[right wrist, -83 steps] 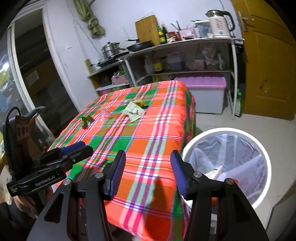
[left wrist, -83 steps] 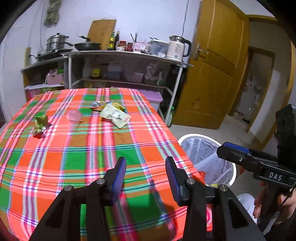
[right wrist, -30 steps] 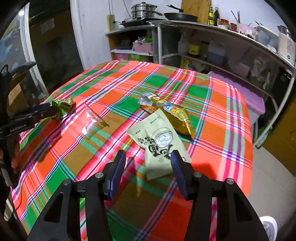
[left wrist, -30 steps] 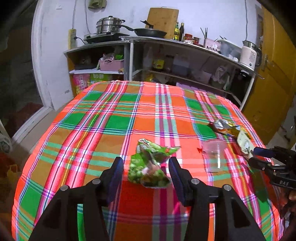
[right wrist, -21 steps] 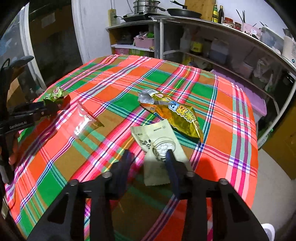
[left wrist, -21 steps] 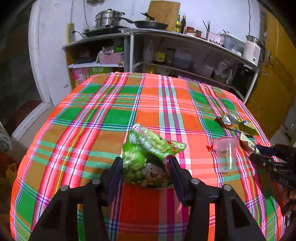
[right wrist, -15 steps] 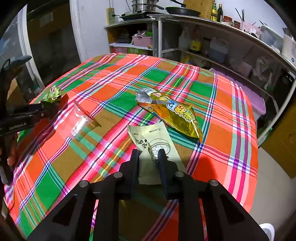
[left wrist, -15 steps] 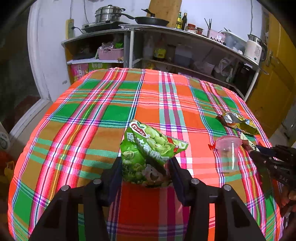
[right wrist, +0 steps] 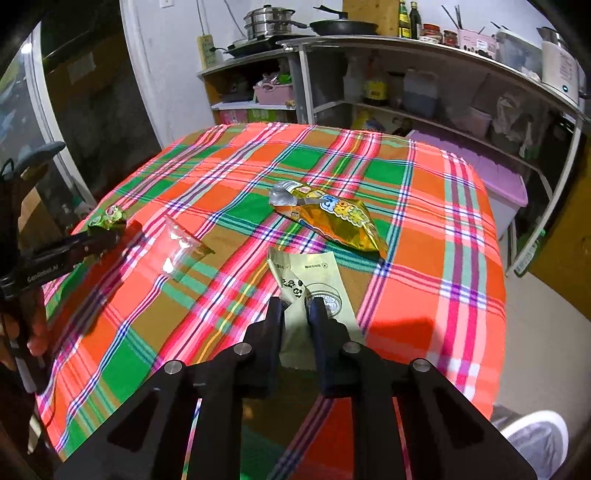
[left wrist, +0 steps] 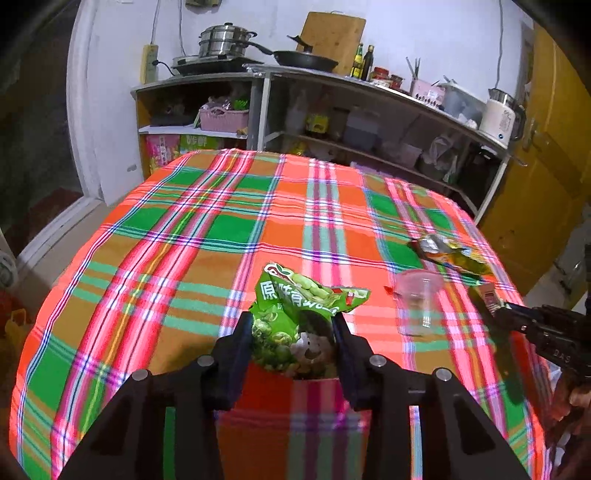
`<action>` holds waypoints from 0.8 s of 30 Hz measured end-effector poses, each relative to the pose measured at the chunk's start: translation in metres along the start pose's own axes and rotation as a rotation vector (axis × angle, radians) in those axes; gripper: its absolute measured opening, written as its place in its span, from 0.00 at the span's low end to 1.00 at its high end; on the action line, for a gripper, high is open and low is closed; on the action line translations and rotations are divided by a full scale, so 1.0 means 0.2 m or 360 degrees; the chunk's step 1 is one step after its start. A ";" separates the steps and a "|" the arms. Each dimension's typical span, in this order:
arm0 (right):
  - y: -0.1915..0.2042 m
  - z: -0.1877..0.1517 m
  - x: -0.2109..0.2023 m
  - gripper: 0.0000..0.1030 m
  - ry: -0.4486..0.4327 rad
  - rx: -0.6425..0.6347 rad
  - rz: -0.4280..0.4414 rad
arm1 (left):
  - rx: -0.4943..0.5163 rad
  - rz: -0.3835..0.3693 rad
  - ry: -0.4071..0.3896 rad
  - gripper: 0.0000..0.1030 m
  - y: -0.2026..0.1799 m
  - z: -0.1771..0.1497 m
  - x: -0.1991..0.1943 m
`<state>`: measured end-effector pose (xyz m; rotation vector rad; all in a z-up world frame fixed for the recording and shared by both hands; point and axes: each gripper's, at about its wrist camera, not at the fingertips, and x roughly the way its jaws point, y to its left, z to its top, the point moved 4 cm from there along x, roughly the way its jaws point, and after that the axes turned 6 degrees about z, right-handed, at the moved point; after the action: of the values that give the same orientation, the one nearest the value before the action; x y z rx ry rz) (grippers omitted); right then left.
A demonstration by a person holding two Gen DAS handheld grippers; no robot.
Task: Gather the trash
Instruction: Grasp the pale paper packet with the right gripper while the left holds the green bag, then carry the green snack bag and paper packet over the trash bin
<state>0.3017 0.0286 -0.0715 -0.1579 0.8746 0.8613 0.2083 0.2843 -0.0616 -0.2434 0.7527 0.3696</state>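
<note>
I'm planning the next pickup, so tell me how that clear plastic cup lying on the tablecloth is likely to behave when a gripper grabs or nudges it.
The clear plastic cup looks thin-walled and empty, so probably very light and easy to crush. It lies on its side on the tablecloth, so a nudge may roll it. Its glossy wall could slip between pads.

Home kitchen, lived-in. Along the back wall: open metal shelving (left wrist: 369, 96) bearing a stacked steel steamer pot (left wrist: 225, 40) on a cooktop, a black frying pan (left wrist: 306, 59), a wooden cutting board (left wrist: 334, 35) leaning upright, sauce bottles (left wrist: 362, 61), jars, an electric kettle (left wrist: 500, 116) at the right end. Lower shelves crowded with a pink basket (left wrist: 223, 118), boxes and containers. In front: table under a plaid cloth (left wrist: 221, 221). At right: yellow wooden door (left wrist: 546, 166).
</note>
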 end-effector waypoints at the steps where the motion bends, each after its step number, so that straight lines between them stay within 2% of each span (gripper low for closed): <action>1: 0.00 -0.01 -0.02 0.15 -0.0006 0.0006 0.0001 | 0.0002 -0.0010 -0.0012 0.39 -0.02 -0.01 -0.03; 9: 0.02 -0.09 -0.23 0.15 -0.0104 0.0081 0.0011 | 0.0036 -0.0105 -0.0085 0.39 -0.18 -0.08 -0.27; 24: 0.13 -0.34 -0.66 0.15 -0.0265 0.0120 0.0016 | 0.0112 -0.0291 -0.0118 0.39 -0.49 -0.30 -0.59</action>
<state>0.1974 -0.0640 -0.0138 -0.0153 0.7510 0.8371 0.1324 0.1465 -0.0127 -0.2290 0.6632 0.1774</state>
